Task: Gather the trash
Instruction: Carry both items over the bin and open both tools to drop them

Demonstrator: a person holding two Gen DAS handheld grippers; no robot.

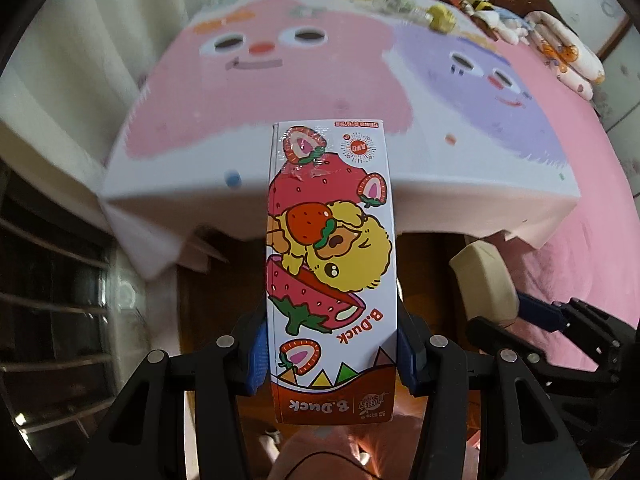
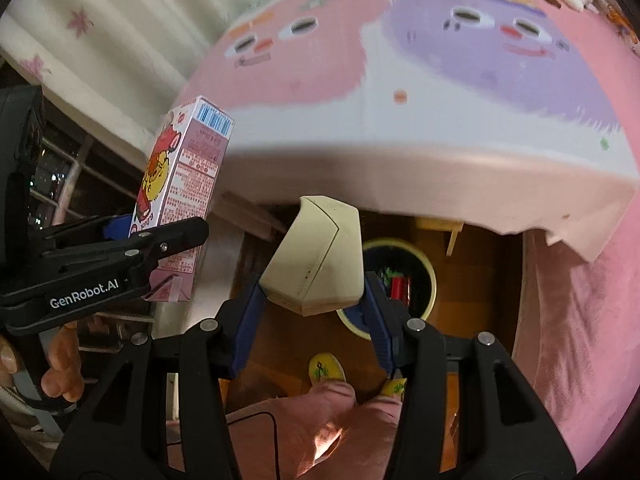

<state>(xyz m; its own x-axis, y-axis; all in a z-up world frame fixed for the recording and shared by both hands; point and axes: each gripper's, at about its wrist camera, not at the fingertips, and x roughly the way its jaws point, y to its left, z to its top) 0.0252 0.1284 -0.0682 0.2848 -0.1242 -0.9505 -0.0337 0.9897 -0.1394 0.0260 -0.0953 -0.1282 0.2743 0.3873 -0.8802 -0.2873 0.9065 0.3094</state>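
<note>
A white and pink drink carton (image 1: 330, 264) printed with strawberries and a yellow duck stands upside down between the blue pads of my left gripper (image 1: 332, 356), which is shut on it. The same carton (image 2: 180, 196) shows at the left of the right wrist view, held by the left gripper (image 2: 132, 240). My right gripper (image 2: 314, 320) is shut on a cream, angular piece of trash (image 2: 316, 256), also seen at the right of the left wrist view as a cream piece (image 1: 484, 284). Below it on the wooden floor stands a round bin (image 2: 424, 280) with a pale rim, holding red and green scraps.
A bed (image 1: 280, 92) with a pink and purple cartoon-face cover fills the background; yellow wrappers (image 1: 440, 16) and plush toys lie at its far end. Curtains (image 2: 120, 40) hang at the left above a dark window. A person's pink-trousered legs and yellow slippers (image 2: 326, 368) are below.
</note>
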